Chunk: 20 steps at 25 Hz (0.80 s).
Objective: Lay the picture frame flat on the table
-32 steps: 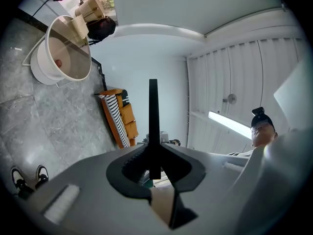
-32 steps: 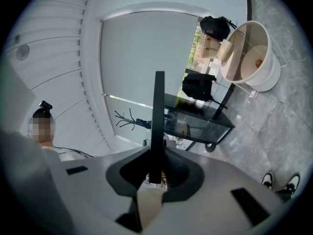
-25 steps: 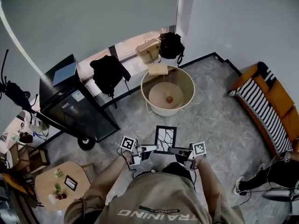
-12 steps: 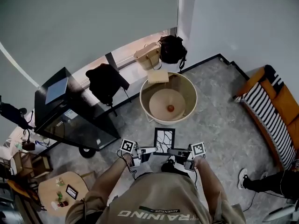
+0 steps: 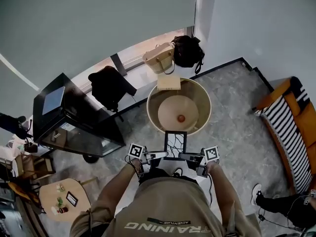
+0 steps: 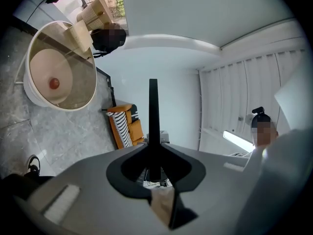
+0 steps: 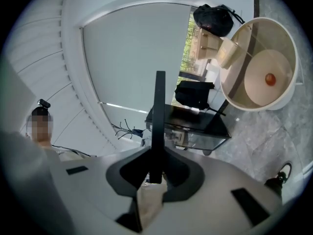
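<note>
A black picture frame [image 5: 175, 144] with a white, dark-lined picture hangs in the air, just in front of the round cream table with a raised rim [image 5: 153, 108]. My left gripper [image 5: 160, 155] is shut on the frame's left side and my right gripper [image 5: 183, 156] on its right side. In the left gripper view the frame [image 6: 153, 121] shows edge-on as a thin dark bar rising from the jaws of the left gripper [image 6: 153, 166]. The right gripper view shows the same edge [image 7: 158, 124] clamped in the right gripper [image 7: 156, 174]. A small orange ball [image 5: 181, 118] lies on the round table.
A black glass-sided cabinet [image 5: 69, 120] stands to the left, with dark bags [image 5: 109, 87] and a tan bag [image 5: 159, 58] by the window. An orange sofa with a striped cushion [image 5: 291, 127] is at the right. A small wooden table [image 5: 57, 201] sits at the lower left.
The person has stepped forward with the frame held between both grippers. The frame now sits close to the round table's near rim. Both grips look unchanged.
</note>
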Tool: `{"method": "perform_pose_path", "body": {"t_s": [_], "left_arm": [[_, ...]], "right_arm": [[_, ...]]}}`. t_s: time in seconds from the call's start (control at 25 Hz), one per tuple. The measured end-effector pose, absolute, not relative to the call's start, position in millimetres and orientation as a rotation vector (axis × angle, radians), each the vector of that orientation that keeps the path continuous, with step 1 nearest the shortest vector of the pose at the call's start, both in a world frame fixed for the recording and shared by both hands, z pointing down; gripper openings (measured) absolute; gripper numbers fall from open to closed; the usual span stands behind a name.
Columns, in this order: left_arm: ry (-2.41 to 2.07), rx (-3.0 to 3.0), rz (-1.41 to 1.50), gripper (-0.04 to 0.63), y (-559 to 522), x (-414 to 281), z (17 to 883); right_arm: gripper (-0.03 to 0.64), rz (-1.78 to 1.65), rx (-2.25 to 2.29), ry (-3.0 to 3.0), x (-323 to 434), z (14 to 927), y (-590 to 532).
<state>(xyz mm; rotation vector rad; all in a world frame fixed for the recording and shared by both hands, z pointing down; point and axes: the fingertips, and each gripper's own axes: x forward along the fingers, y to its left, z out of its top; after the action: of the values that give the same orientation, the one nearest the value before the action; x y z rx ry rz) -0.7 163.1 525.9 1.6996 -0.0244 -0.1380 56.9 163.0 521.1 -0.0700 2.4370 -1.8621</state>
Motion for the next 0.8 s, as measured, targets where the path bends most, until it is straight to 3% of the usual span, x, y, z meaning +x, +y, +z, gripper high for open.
{"method": "perform_pose_path", "body": {"t_s": [0.8], "left_arm": [[0.032, 1.602, -0.115, 0.072, -17, -23, 555]], "right_arm": [[0.061, -1.962, -0.155, 2.384, 34, 551, -15]]}}
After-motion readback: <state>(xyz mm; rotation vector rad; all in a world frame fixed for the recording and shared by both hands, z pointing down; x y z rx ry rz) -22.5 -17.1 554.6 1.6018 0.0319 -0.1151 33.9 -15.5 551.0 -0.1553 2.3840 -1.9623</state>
